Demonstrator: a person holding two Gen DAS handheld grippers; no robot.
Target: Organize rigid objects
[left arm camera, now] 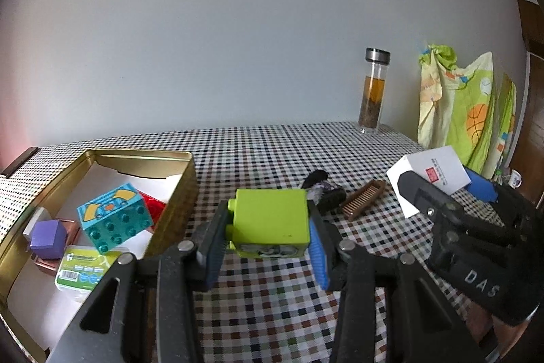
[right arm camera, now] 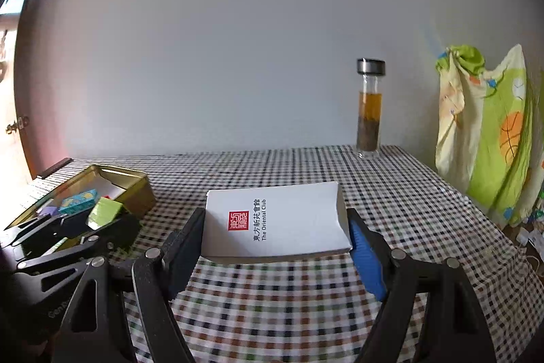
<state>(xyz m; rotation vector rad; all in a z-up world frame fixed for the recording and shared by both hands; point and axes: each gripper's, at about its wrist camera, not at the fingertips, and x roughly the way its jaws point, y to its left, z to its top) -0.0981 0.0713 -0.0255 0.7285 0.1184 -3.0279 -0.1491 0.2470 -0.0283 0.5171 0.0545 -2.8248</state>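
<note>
- Left gripper [left arm camera: 268, 247]: jaws pinching a lime-green block [left arm camera: 270, 220] on both sides, block lifted clear of the checked tablecloth [left arm camera: 272, 305]. Studs face left, printed face toward the camera.
- Right gripper [right arm camera: 275, 244]: jaws clamped on a white box [right arm camera: 275, 220], one pad on each short edge, held flat above the cloth. Red seal and "The Oriental Club" printed on top.
- Left view also catches the right gripper at right, with the white box in its jaws; right view shows the left one at lower left with the green block.
- Gold tin [left arm camera: 185, 189], open, sits on the cloth left of the green block. White liner inside.
- In the tin: teal block [left arm camera: 114, 220] tilted with studs facing out, red piece [left arm camera: 153, 206] behind it, purple cube [left arm camera: 47, 240] on a copper-coloured item, green-and-white packet [left arm camera: 85, 271] at the near end.
- Loose on the cloth beyond the green block: brown comb [left arm camera: 362, 199] and a dark object [left arm camera: 323, 189] beside it; can't tell what that one is.
- Glass bottle [left arm camera: 374, 91] with amber liquid and metal cap stands upright at the far edge by the wall.
- Green-yellow patterned fabric [left arm camera: 469, 111] hangs off the right end of the table.
</note>
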